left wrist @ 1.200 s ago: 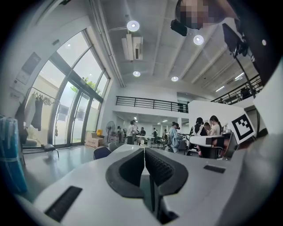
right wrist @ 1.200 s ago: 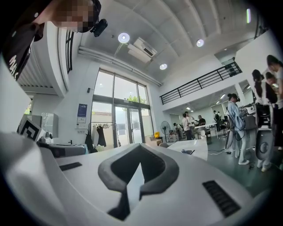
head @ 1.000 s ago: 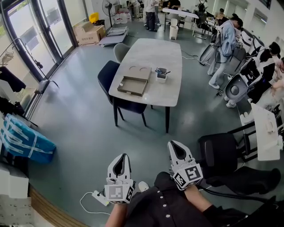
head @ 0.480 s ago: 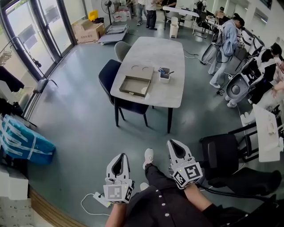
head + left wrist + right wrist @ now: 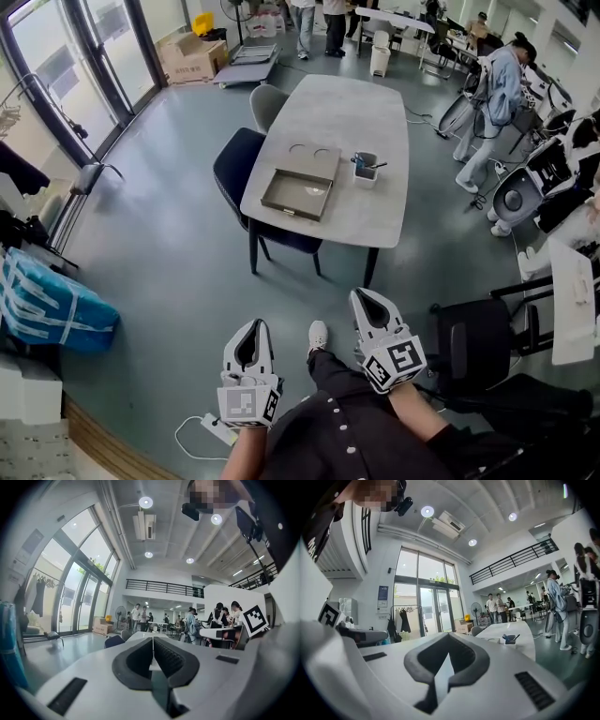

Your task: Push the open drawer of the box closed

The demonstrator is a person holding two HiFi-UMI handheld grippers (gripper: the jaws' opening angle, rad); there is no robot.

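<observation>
A flat grey box (image 5: 317, 157) with two round recesses lies on the long grey table (image 5: 375, 220), far ahead of me in the head view. Its shallow drawer (image 5: 300, 195) stands pulled out toward the table's near left edge. My left gripper (image 5: 253, 324) and right gripper (image 5: 362, 294) hang low in front of the person's body, well short of the table. Both are shut, with nothing between the jaws. In the left gripper view the shut left gripper (image 5: 152, 640) points at the distant table (image 5: 137, 636). The right gripper (image 5: 449, 635), seen in its own view, is also shut and empty.
A small cup of pens (image 5: 365, 172) stands on the table right of the box. A dark blue chair (image 5: 238, 159) sits at the table's left side, a black chair (image 5: 476, 339) near right. A power strip (image 5: 212, 429) lies by my feet. People (image 5: 501, 92) stand far right.
The person has stepped toward the table, one foot now forward; the table sits slightly nearer and further right in the head view. Both grippers stay shut and keep their places.
</observation>
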